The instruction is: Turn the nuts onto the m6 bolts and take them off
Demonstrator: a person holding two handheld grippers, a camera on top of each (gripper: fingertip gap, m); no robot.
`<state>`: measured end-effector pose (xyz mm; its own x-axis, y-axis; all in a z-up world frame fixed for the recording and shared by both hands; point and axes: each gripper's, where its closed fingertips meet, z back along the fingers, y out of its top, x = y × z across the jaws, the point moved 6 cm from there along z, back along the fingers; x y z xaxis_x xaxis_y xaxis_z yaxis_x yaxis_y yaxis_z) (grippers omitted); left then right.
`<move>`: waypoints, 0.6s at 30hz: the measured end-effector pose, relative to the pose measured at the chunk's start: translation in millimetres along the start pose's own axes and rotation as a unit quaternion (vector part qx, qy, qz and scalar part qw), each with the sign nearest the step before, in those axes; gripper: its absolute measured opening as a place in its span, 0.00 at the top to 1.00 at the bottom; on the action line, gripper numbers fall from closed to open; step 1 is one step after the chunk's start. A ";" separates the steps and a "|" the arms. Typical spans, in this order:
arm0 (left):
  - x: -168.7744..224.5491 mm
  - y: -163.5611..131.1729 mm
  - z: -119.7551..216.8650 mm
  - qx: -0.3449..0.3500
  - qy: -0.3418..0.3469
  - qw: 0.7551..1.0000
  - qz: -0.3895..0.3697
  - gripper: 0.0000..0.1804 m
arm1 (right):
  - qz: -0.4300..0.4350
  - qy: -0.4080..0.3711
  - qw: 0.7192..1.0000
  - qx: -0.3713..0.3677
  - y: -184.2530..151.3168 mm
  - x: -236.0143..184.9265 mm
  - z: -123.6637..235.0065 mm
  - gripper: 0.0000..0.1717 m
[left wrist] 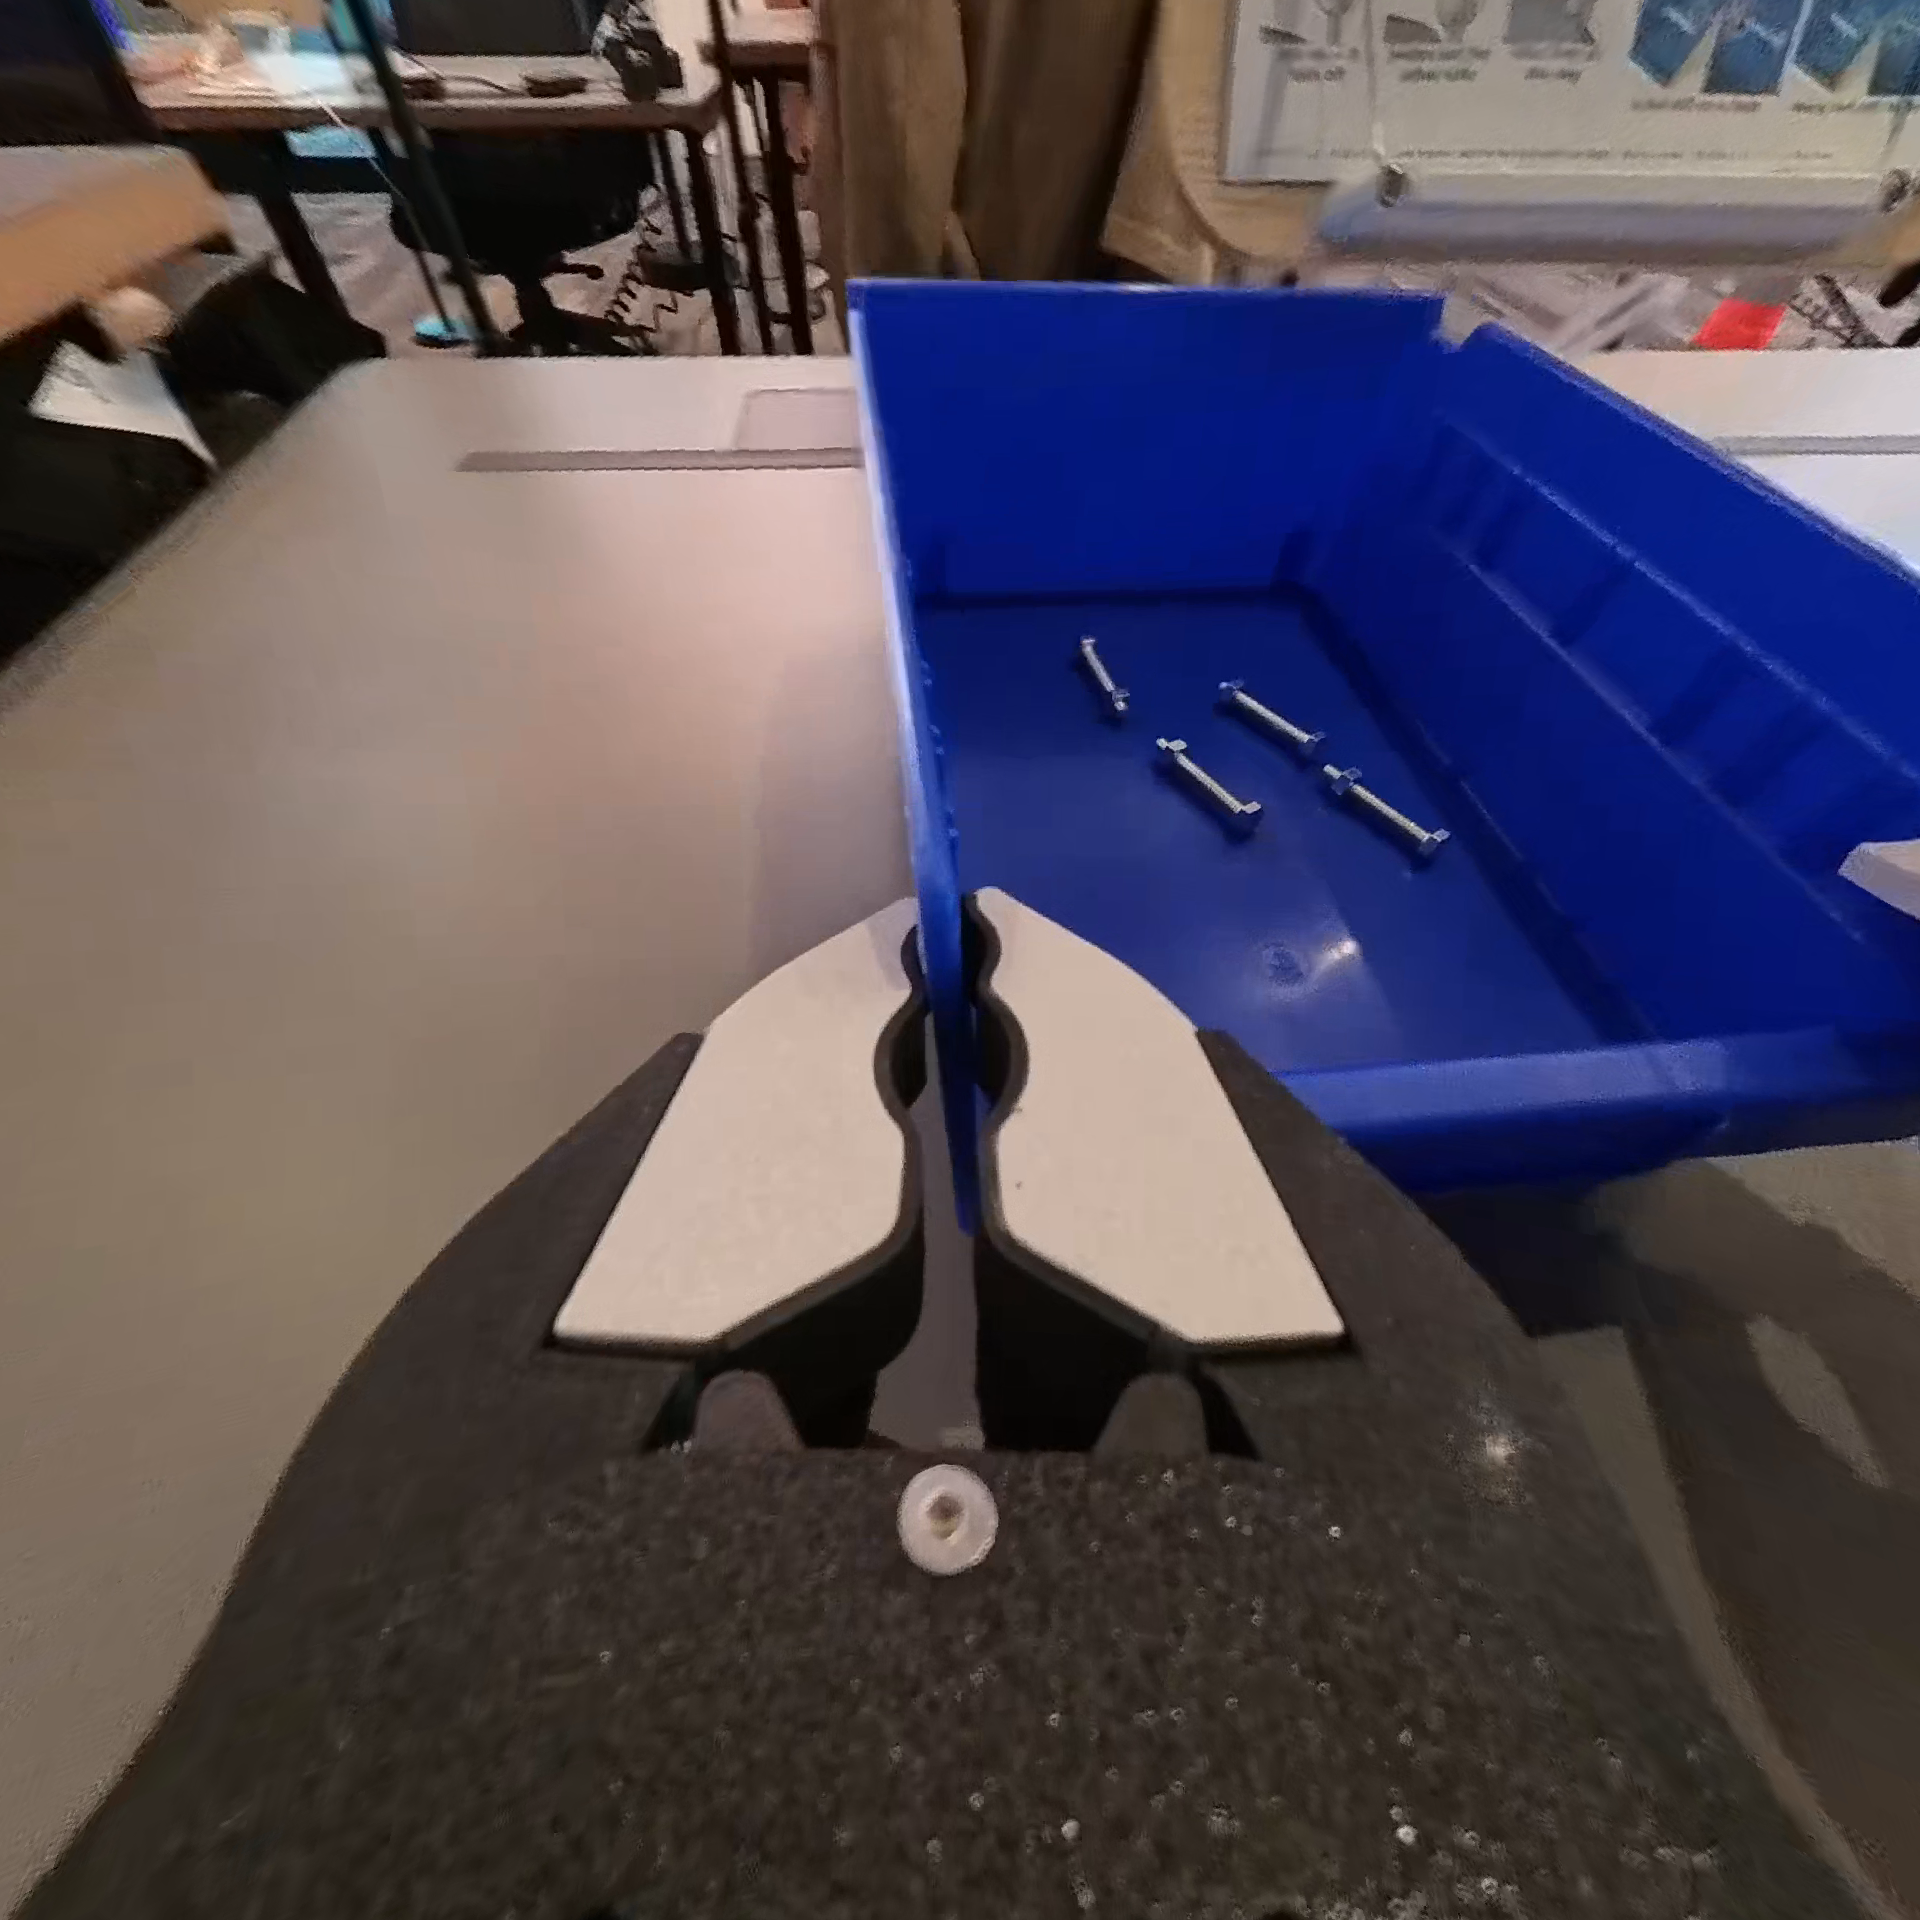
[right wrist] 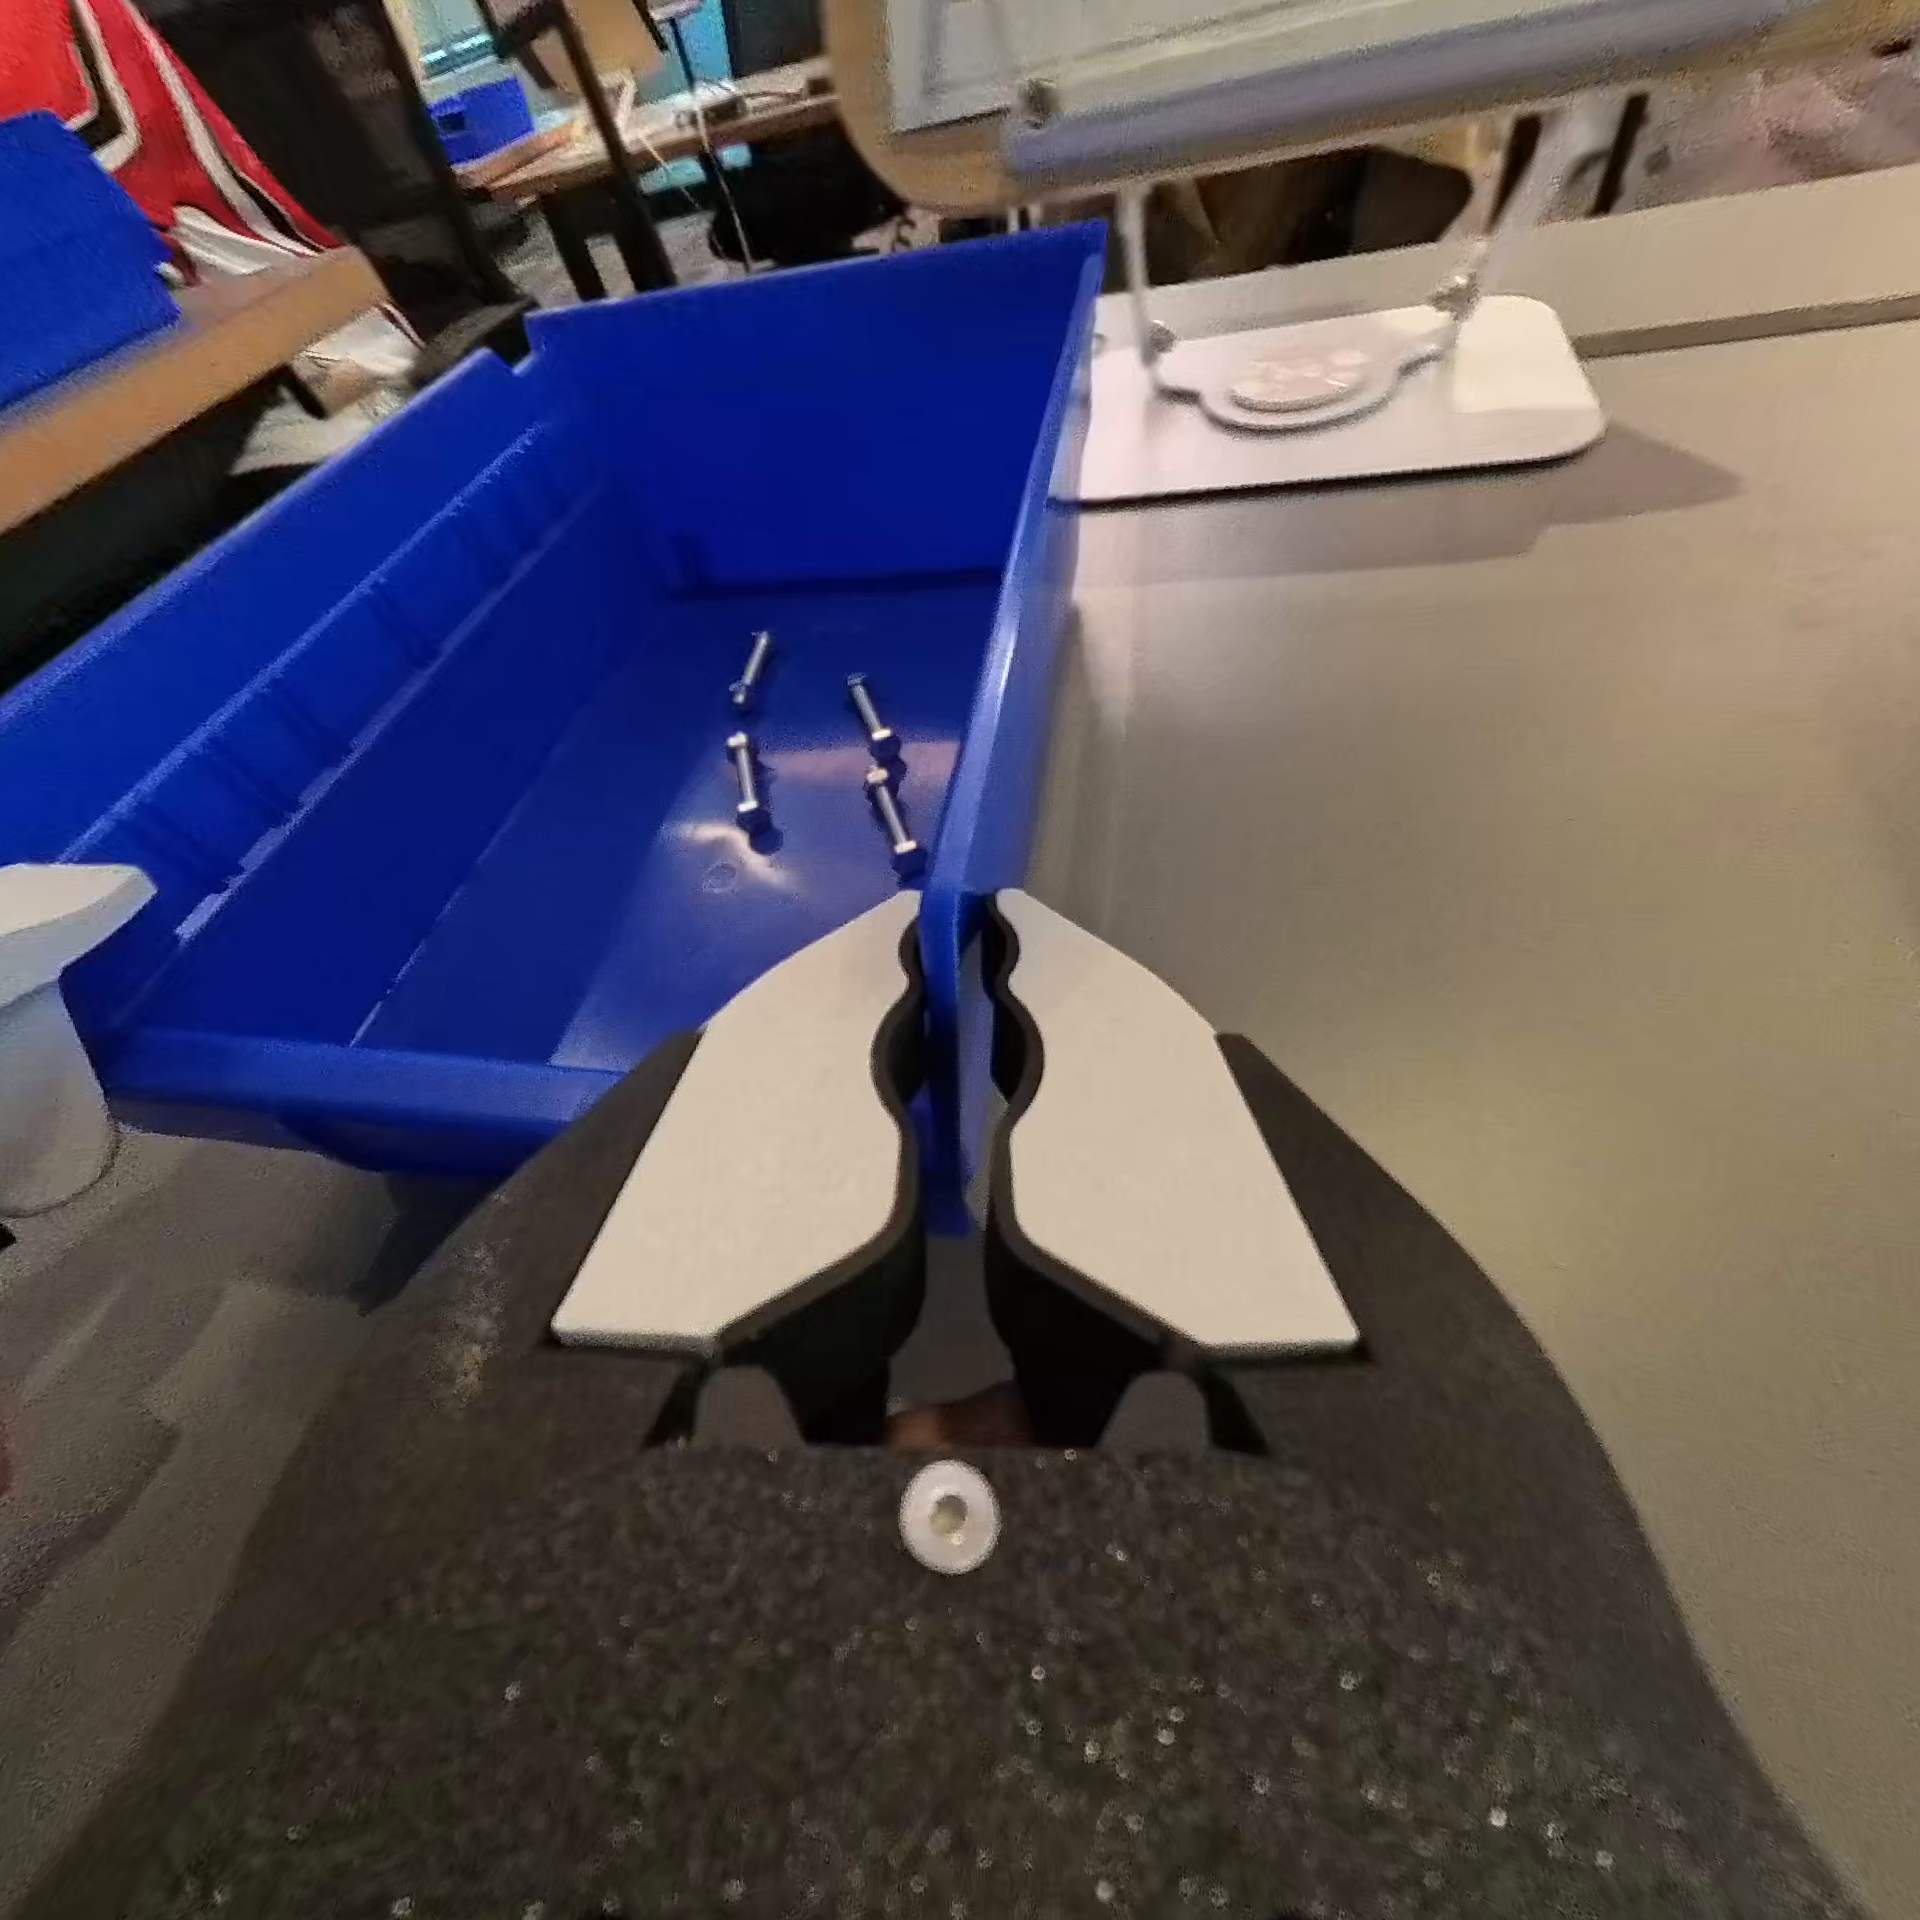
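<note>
A blue plastic bin (left wrist: pixel 1091 468) stands on the grey table; it also shows in the right wrist view (right wrist: pixel 790 395). Several silver bolts with nuts on them (left wrist: pixel 1210 777) lie on its floor; they also show in the right wrist view (right wrist: pixel 746 777). My left gripper (left wrist: pixel 948 935) is shut on the bin's left side wall near its front corner. My right gripper (right wrist: pixel 958 925) is shut on the bin's right side wall near its front corner. A tip of the other gripper shows at each view's edge (left wrist: pixel 1883 868) (right wrist: pixel 62 904).
The grey table (left wrist: pixel 468 779) spreads left of the bin, with a slot at the back. A white stand base (right wrist: pixel 1340 405) sits behind the bin on the right. Desks, chairs and a poster board stand beyond the table. Spacing between my two grippers at the tips: around 20 cm.
</note>
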<state>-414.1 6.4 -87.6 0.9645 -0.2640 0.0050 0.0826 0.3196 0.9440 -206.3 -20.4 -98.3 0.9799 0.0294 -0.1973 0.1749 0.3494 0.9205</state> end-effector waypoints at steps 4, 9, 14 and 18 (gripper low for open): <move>-51.1 8.4 13.5 0.015 0.036 0.999 0.000 0.99 | 0.021 0.017 1.000 0.010 2.8 -53.1 -15.1 0.97; -108.2 10.6 3.4 0.002 0.034 0.999 0.008 0.99 | 0.038 0.019 0.999 -0.004 -2.1 -103.5 -40.0 0.95; -136.4 -8.6 -13.5 -0.005 0.022 0.999 0.043 0.99 | 0.056 0.019 0.998 -0.019 -16.6 -124.2 -54.7 0.94; -141.2 -9.6 -16.3 -0.004 0.021 0.998 0.056 0.99 | 0.047 0.009 0.999 -0.015 -16.4 -128.3 -58.1 0.93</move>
<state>-546.9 55.5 -102.7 0.9774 -0.1884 0.0957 -0.0239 0.3514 0.9359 -340.4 24.5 -107.7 0.9900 0.0805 -0.1161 0.0782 0.3721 0.9249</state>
